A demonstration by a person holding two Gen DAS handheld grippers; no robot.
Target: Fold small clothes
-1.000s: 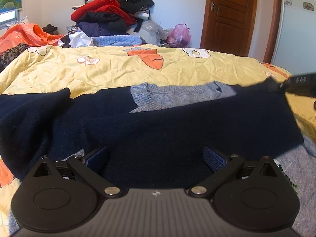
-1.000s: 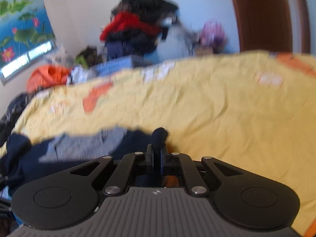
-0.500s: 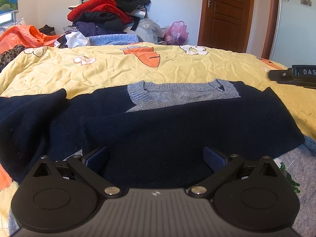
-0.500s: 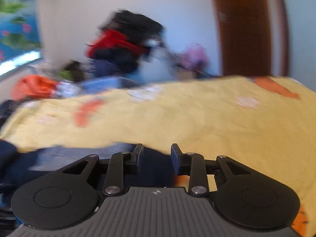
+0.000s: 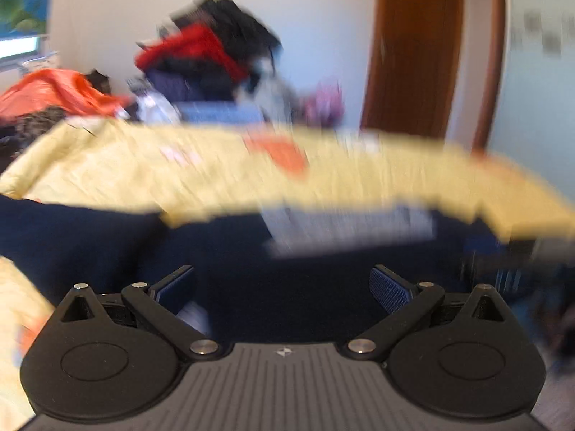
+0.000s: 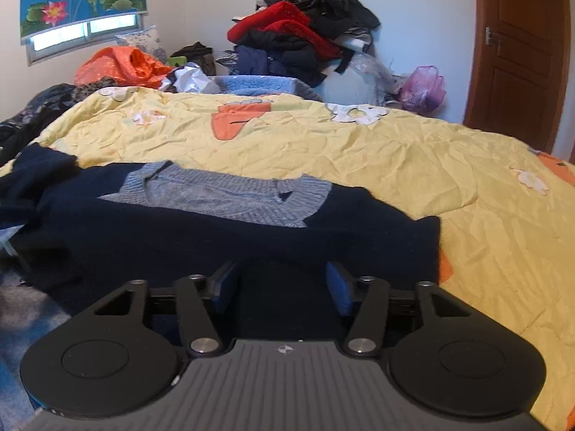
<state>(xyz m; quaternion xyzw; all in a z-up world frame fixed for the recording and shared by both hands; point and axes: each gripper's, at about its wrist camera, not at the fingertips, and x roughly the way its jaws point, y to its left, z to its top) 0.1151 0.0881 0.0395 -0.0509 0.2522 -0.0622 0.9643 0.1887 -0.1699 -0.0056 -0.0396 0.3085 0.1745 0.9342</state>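
Note:
A navy sweater [image 6: 222,240] with a grey knitted collar panel [image 6: 222,197] lies across the yellow bedspread [image 6: 395,165]. Its right side is folded in. My right gripper [image 6: 280,287] is open, low over the sweater's near edge, holding nothing. The left wrist view is blurred. There the same sweater [image 5: 287,287] fills the foreground with the grey panel [image 5: 348,226] beyond, and my left gripper [image 5: 284,287] is open wide just above the navy cloth, empty.
A tall pile of red and dark clothes [image 6: 305,36] stands at the far edge of the bed, with an orange bag [image 6: 122,64] to the left and a pink bag [image 6: 422,88] to the right. A wooden door [image 6: 521,54] is at the far right.
My right gripper let go of the sweater's right corner, opened and drew back over the near edge. My left gripper stayed open and is now moving fast, blurring its view.

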